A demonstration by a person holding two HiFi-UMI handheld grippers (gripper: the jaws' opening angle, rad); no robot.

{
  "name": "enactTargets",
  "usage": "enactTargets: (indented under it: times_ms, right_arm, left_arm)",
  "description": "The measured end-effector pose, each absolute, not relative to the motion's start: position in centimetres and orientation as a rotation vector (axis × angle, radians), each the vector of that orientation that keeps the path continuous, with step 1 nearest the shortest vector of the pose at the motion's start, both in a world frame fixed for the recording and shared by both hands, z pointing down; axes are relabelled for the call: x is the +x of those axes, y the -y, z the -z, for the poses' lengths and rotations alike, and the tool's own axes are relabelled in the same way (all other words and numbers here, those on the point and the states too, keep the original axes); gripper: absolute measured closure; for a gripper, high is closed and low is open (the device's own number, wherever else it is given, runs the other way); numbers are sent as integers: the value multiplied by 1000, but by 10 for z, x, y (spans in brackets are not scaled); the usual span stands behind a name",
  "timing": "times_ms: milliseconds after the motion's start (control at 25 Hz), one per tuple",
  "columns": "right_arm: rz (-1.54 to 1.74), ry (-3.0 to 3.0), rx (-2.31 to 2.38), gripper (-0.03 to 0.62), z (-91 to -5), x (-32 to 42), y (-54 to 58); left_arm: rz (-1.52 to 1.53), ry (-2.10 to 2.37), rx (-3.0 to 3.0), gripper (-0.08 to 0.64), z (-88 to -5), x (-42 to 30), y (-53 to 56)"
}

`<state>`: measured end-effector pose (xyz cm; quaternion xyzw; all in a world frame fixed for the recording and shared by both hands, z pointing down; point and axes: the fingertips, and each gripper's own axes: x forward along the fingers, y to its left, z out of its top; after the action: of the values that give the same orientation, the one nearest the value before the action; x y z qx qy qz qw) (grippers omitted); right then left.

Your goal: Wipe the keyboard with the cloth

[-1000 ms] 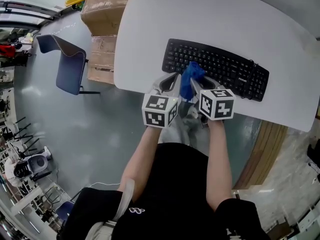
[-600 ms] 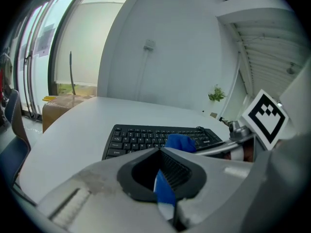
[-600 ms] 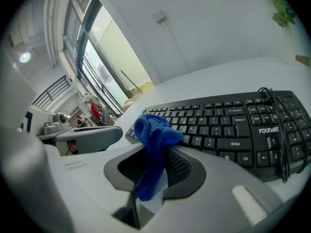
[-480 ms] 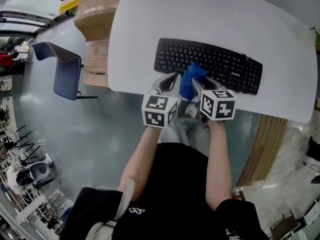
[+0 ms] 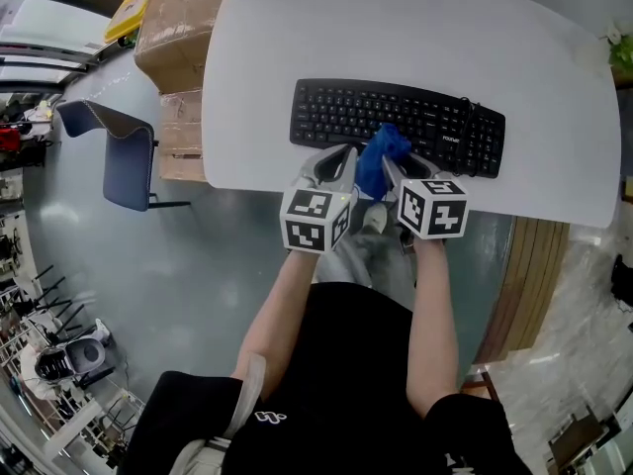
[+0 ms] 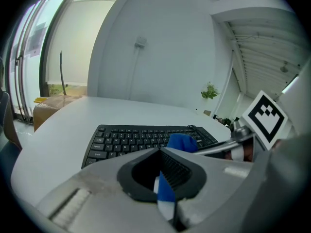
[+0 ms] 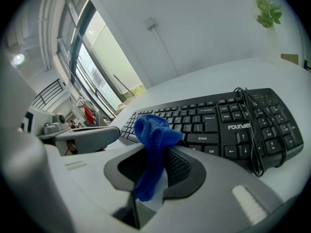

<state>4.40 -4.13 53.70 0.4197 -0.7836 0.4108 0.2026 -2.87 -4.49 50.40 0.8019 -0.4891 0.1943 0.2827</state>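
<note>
Blue cloth [image 5: 382,158] bunches up out of the right claw [image 7: 156,155], whose jaws are clamped tight on it, at the near edge of the black keyboard [image 5: 415,119] on the white counter [image 5: 396,38]. The left claw [image 6: 163,155], also at the keyboard's near edge, has its jaws pressed together.

Open table [image 5: 396,28] past the keyboard [image 5: 396,122]
Bare table top lies free behind and either side; a cable [image 7: 250,130] loops over the keyboard's right-hand keys.
</note>
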Motion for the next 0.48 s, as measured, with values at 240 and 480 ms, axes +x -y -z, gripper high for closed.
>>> enactTargets:
  times_ms: [240, 480]
  right_arm:
    - [-1161, 2172, 1223, 498, -539, 62, 41]
    - [-1172, 2150, 1270, 497, -538, 83, 38]
  left_arm:
    - [-532, 1268, 2178, 561, -506, -11, 47]
    - [-537, 1226, 2202, 561, -505, 9, 47]
